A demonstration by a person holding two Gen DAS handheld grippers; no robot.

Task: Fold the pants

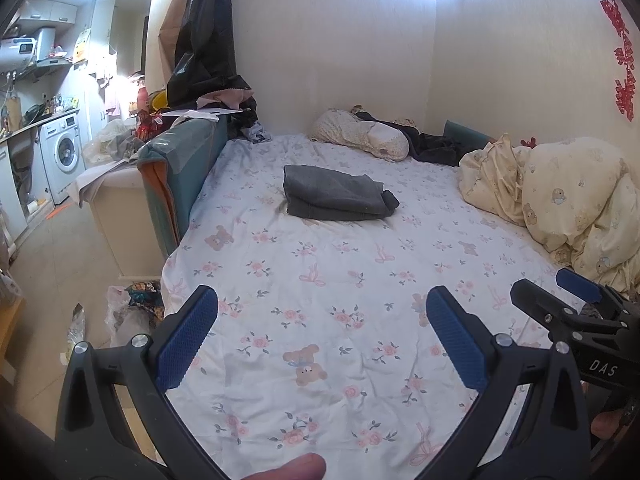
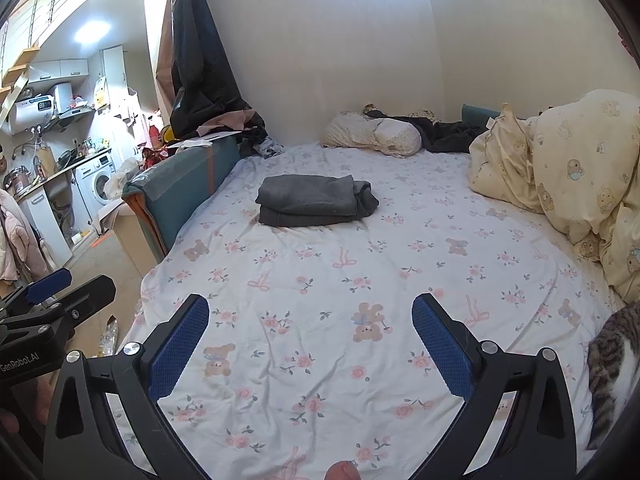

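Note:
Dark grey pants (image 1: 336,194) lie folded in a compact stack on the floral bed sheet (image 1: 320,280), toward the far left of the bed; they also show in the right wrist view (image 2: 314,200). My left gripper (image 1: 322,340) is open and empty, held above the near part of the bed, well short of the pants. My right gripper (image 2: 310,344) is open and empty too, beside the left one. Each gripper shows in the other's view: the right one (image 1: 560,292) and the left one (image 2: 68,284).
A cream duvet (image 1: 572,204) is heaped along the right side. A pillow (image 1: 364,138) and dark clothes (image 1: 436,144) lie at the headboard wall. A tabby cat (image 2: 614,368) sits at the bed's near right. A teal padded board (image 1: 180,172) borders the left edge.

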